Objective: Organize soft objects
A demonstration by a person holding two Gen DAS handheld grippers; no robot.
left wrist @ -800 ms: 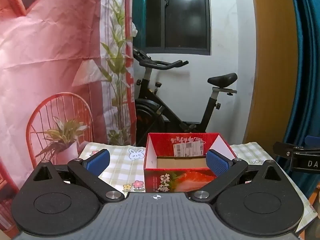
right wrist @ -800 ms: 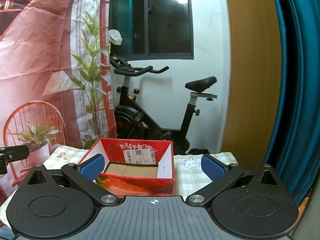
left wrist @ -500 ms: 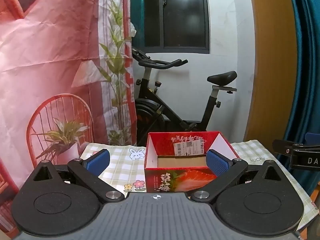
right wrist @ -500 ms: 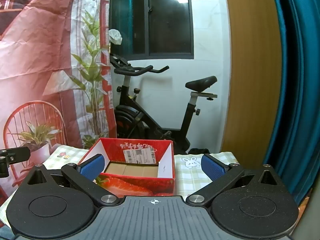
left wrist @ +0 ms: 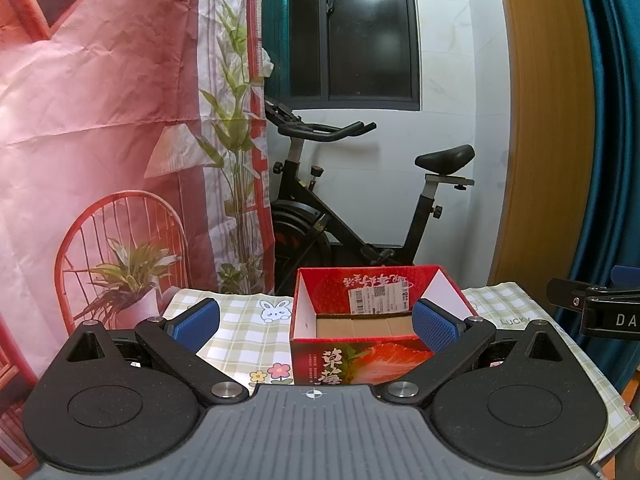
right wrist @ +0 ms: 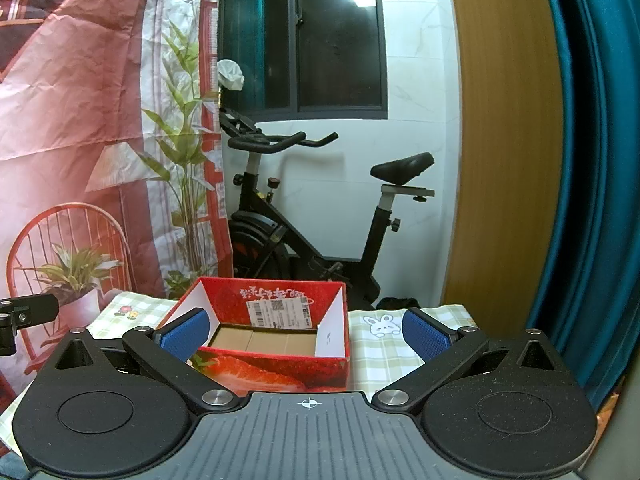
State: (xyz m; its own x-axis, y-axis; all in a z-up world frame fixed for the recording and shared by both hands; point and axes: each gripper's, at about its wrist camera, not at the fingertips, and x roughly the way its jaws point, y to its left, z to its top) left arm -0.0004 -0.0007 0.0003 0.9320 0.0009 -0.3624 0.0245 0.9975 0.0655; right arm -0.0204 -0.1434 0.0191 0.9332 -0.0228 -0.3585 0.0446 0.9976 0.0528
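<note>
A red strawberry-print cardboard box (left wrist: 362, 364) stands open on a checked tablecloth (left wrist: 248, 332); its brown floor shows and nothing lies in it. It also shows in the right wrist view (right wrist: 276, 368). My left gripper (left wrist: 316, 324) is open and empty, held level in front of the box. My right gripper (right wrist: 306, 330) is open and empty, also before the box. No soft object is in view. The right gripper's tip (left wrist: 592, 308) shows at the right edge of the left wrist view.
An exercise bike (left wrist: 360, 216) stands behind the table by a white wall. A pink printed backdrop (left wrist: 100, 140) hangs at the left, a wooden panel (right wrist: 504, 140) and teal curtain (right wrist: 592, 160) at the right. The left gripper's tip (right wrist: 28, 312) shows at the left edge.
The left gripper has drifted slightly, so the box sits a little higher in its view. The right view is nearly unchanged. Both grippers stay open.
</note>
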